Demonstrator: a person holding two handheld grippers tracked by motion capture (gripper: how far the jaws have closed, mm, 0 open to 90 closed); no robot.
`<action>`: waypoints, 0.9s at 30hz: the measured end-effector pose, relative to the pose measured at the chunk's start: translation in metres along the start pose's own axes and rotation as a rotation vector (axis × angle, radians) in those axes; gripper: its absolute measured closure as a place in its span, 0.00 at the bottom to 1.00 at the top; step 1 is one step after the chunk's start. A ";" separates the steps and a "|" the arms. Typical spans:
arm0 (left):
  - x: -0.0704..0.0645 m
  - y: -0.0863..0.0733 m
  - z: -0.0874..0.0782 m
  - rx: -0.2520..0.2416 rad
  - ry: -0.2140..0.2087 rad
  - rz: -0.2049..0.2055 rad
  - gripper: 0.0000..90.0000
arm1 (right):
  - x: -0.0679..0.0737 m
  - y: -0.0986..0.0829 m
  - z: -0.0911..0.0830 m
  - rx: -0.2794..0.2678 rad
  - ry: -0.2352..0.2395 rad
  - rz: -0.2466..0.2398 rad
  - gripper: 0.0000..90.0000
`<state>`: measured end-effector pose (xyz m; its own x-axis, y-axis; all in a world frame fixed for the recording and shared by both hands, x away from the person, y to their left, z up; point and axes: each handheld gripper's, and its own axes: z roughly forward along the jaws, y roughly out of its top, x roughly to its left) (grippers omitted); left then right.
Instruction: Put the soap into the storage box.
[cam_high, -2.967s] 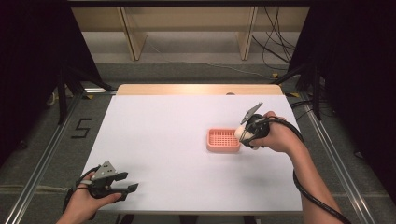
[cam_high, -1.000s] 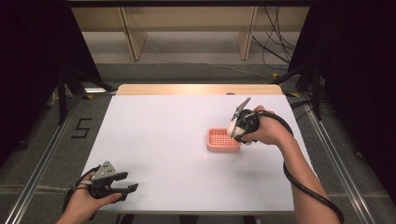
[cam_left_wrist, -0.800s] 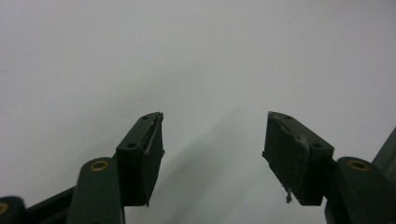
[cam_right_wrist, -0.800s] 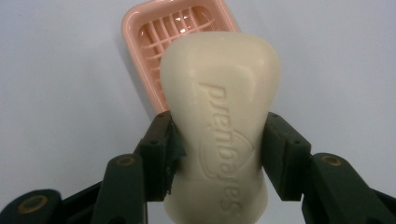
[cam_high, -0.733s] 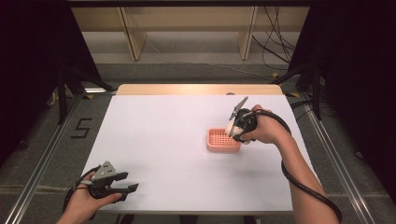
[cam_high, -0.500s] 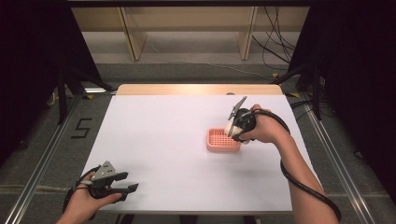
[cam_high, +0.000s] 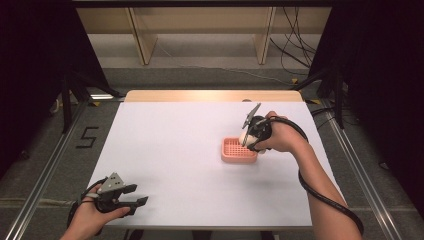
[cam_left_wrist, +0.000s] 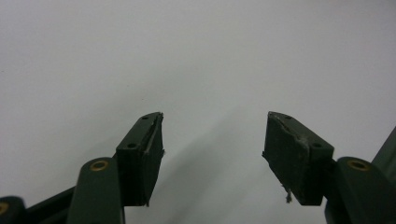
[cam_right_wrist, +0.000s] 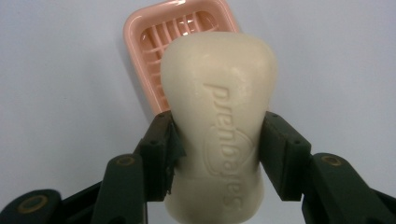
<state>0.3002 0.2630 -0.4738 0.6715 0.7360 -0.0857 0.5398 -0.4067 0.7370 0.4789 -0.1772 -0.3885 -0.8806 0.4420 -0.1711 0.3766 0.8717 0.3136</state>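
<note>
right tool (cam_right_wrist: 217, 135) | clamps soap bar (cam_right_wrist: 219, 107) | above pink dish (cam_right_wrist: 154, 32)

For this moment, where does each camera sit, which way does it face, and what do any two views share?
High view: above the person's side, facing forward and down on the table; both forearms, left gripper, right gripper.
Left gripper view: on the left gripper, facing bare table between open jaws.
Right gripper view: on the right gripper, facing down at the soap it clamps, above the dish.
Shared: high and right gripper views show the dish.
</note>
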 end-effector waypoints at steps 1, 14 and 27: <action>-0.001 0.000 0.001 -0.002 -0.003 -0.020 0.41 | 0.000 0.001 0.001 -0.003 -0.001 -0.008 0.56; 0.000 0.000 0.000 0.000 -0.003 0.000 0.41 | 0.000 0.005 0.004 0.000 -0.003 -0.009 0.56; -0.001 0.000 0.001 -0.002 -0.004 -0.020 0.41 | 0.001 0.011 0.007 0.003 0.013 -0.035 0.56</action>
<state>0.2997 0.2624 -0.4744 0.6629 0.7416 -0.1029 0.5521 -0.3914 0.7362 0.4842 -0.1658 -0.3921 -0.8970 0.4081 -0.1698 0.3461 0.8874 0.3044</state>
